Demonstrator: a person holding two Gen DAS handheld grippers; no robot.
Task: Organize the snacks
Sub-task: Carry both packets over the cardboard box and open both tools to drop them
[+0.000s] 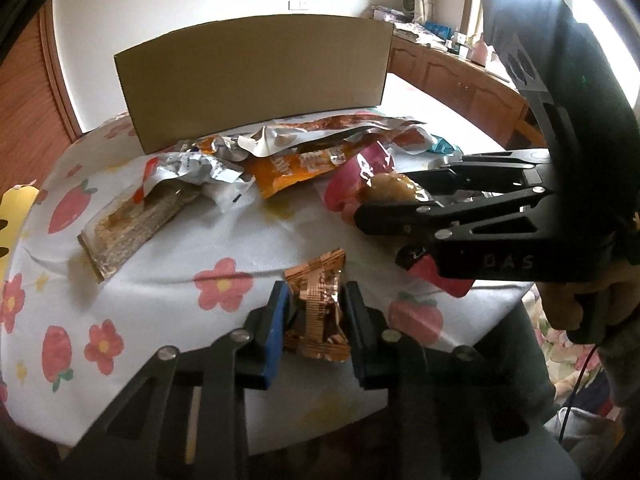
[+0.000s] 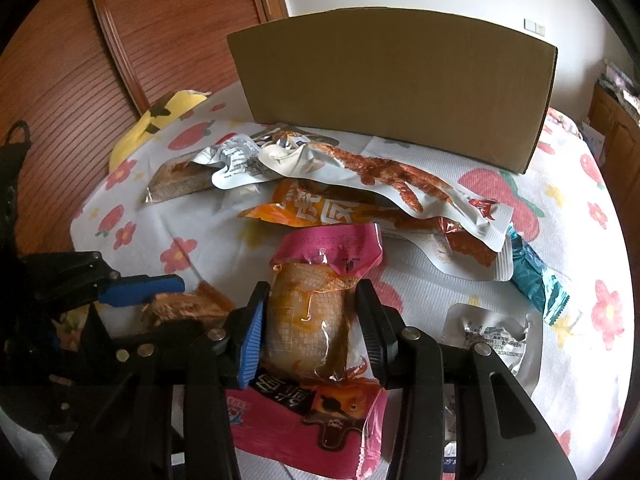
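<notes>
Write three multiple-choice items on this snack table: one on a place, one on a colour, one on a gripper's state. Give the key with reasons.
1. Where does the cardboard box stand?
A. behind the snack pile
B. on top of the snack pile
C. on the floor

2. What colour is the small wrapper in the left hand-held gripper?
A. green
B. copper
C. white

3. What is the state of the right hand-held gripper?
A. open above the table
B. shut with nothing in it
C. shut on the pink-topped packet

Key:
1 A, its wall rises on the flowered tablecloth beyond the packets.
2 B, the crinkled foil between the pads shines copper.
3 C, both pads press the packet's sides in the right wrist view.
</notes>
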